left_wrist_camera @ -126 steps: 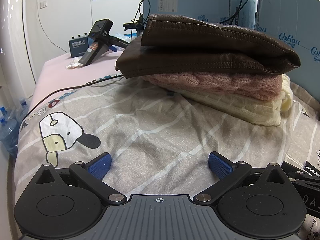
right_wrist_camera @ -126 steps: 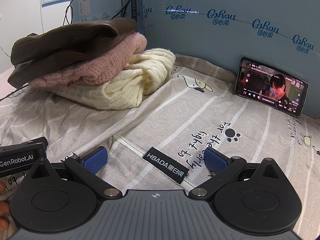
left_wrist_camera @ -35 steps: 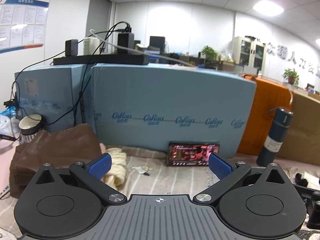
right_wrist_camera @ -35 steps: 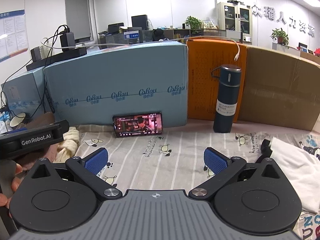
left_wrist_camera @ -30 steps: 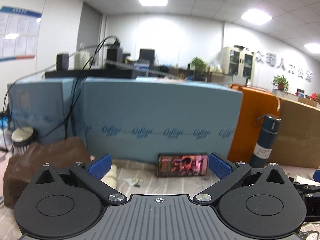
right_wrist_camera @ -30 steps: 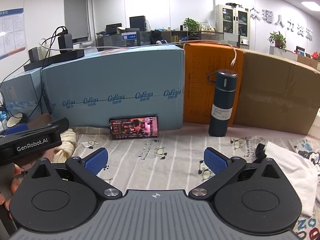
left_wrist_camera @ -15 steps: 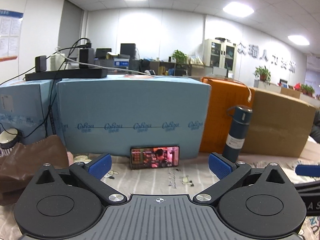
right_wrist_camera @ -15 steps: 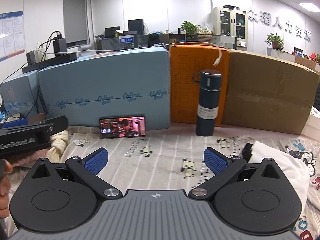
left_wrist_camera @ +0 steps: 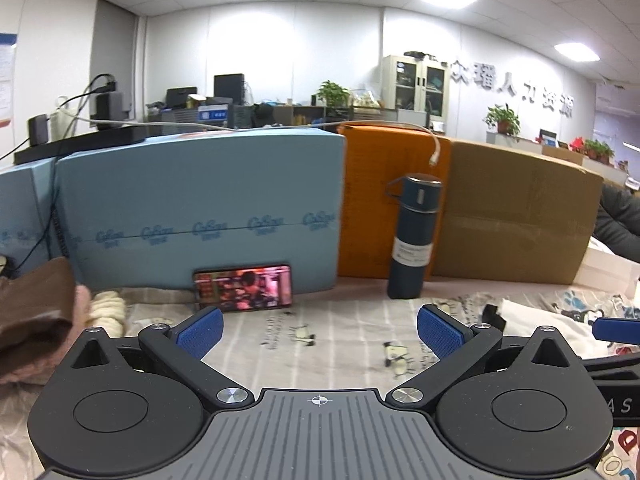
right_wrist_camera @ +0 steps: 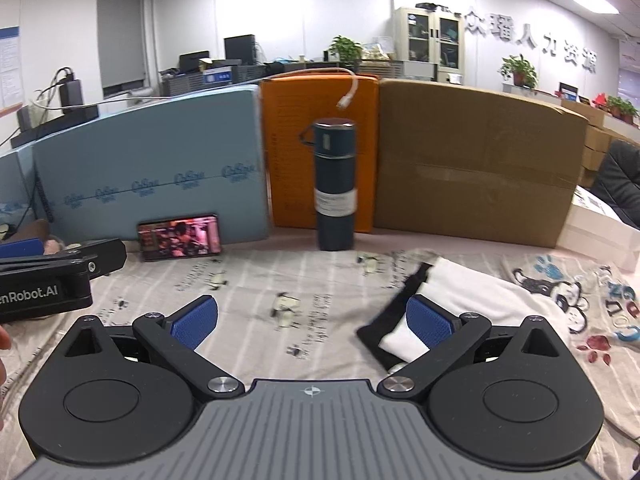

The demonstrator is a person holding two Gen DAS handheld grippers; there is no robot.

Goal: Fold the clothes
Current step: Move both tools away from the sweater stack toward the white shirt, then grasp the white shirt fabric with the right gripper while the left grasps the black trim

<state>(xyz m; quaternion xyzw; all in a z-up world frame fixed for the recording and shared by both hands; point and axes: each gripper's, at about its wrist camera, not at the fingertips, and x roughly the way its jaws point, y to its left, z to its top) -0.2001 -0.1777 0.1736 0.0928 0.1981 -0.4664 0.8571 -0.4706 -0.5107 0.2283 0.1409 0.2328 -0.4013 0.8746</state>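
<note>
White garment [right_wrist_camera: 472, 292], unfolded, with black trim and cartoon print, spread at right side of bed [right_wrist_camera: 256, 280] on striped cartoon sheet; just ahead of and partly behind right finger of right gripper [right_wrist_camera: 310, 320]. Same garment seen low at right edge in left wrist view [left_wrist_camera: 536, 316]. Right gripper jaws spread wide, nothing between them. Left gripper [left_wrist_camera: 318, 326] jaws likewise spread and empty, hovering above mid-bed, body visible at left of right wrist view. Stack of folded clothes [left_wrist_camera: 36, 320], brown over pink over cream, now at far left edge of bed; four seconds earlier directly ahead of both grippers and filling both views. Both views since swung rightward, away from stack and toward white garment. Judged meaning: stack finished, next garment chosen, approach under way, no grasp yet. Behind, along far edge of bed: phone [right_wrist_camera: 180, 236] leaning on blue carton [right_wrist_camera: 152, 168], dark flask [right_wrist_camera: 334, 184] upright before orange box [right_wrist_camera: 292, 148], brown cardboard box [right_wrist_camera: 472, 160] at right.
</note>
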